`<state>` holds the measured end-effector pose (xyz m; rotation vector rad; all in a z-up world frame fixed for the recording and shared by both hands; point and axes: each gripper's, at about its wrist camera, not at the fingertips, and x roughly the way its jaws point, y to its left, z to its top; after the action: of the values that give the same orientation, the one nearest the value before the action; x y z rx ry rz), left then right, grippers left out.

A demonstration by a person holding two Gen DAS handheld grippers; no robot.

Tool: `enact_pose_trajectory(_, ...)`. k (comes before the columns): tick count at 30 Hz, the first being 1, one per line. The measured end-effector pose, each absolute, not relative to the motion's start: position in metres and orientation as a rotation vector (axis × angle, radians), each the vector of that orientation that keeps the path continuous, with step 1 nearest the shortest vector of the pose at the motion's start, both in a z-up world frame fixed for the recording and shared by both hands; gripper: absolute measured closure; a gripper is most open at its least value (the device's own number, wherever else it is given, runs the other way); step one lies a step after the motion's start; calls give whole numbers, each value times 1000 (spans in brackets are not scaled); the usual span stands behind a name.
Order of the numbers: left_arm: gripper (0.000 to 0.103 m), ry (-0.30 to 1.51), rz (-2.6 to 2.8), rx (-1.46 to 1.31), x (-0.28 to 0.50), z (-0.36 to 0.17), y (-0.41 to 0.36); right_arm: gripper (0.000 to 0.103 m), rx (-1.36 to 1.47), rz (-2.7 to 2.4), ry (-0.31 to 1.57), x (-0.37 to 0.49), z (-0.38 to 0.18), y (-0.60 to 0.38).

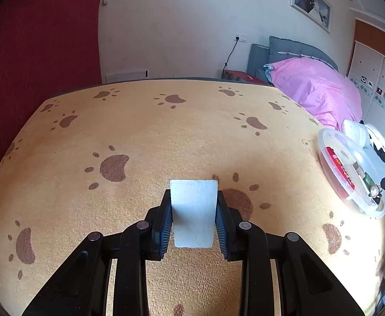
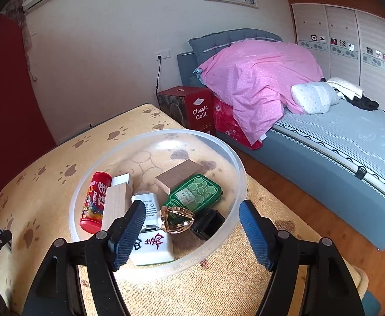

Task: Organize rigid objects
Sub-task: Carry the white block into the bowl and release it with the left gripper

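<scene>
My left gripper [image 1: 194, 205] is shut on a pale white-blue rectangular block [image 1: 193, 213] and holds it above the paw-print cloth. The clear round plastic tub [image 1: 324, 142] stands at the far right of the left wrist view. In the right wrist view the tub [image 2: 238, 163] holds a red Skittles tube [image 2: 94, 202], a wooden block [image 2: 116, 205], a brown-topped block [image 2: 178, 175], a green tin [image 2: 197, 192], a white charger [image 2: 146, 202], a mahjong tile [image 2: 152, 247], a gold ring [image 2: 176, 220] and a black part [image 2: 209, 222]. My right gripper [image 2: 192, 231] is open and empty over the tub's near rim.
The yellow paw-print cloth [image 1: 152, 137] covers the table. A bed with a pink quilt [image 2: 258, 79] lies beyond the table's right edge. A red "Classic Quilt" box [image 2: 192, 105] stands beside it. A red curtain [image 1: 34, 39] hangs at the left.
</scene>
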<state>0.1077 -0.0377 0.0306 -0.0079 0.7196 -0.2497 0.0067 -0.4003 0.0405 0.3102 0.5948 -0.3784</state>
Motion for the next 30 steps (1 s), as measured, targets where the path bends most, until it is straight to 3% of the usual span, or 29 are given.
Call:
enact_pose_trajectory(13, 73, 732, -318, 18, 98, 42, -78, 25, 271, -311, 610, -11, 37, -408)
enact_pose_trajectory(30, 73, 723, -529, 54, 91, 65, -193, 24, 284, -211, 608, -27, 28, -420)
